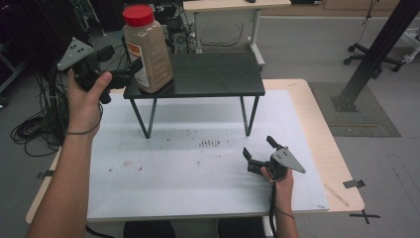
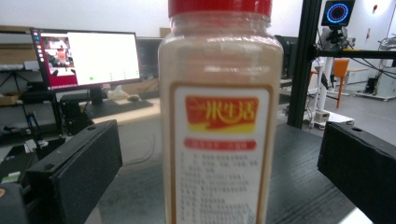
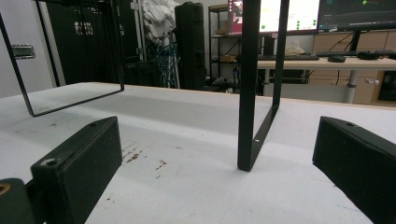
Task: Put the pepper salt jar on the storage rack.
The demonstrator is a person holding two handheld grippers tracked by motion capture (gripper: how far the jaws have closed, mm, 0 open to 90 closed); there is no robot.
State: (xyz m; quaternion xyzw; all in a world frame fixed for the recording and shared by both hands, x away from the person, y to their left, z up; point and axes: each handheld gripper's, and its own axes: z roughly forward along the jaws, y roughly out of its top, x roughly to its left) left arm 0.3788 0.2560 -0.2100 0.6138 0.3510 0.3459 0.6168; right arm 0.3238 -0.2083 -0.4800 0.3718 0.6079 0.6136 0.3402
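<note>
Red-capped spice jar (image 1: pixel 147 48) stands upright at the left end of the small black shelf (image 1: pixel 218 74), which sits on the far part of the white-covered table (image 1: pixel 163 168). Left gripper (image 1: pixel 130 69) is held level with the jar's lower half, jaws spread, one on each side of the jar. Contact cannot be judged from the high view.

Step in hand, as judged: approach for a grasp of the jar; nothing is clamped yet. Next move calls for pushing in slightly, centring the jar between the jaws, then closing squarely on its flat sides so it does not twist or tip off the shelf edge.

Right gripper (image 1: pixel 261 148) rests low over the near right part of the table, jaws spread and holding nothing.

View differences: left gripper view shows the jar's label (image 2: pixel 220 154) close up, with clear gaps to both jaws, so no touch. Right gripper view shows a shelf leg (image 3: pixel 252 93) ahead and brown specks (image 3: pixel 140 156) on the table cover.
</note>
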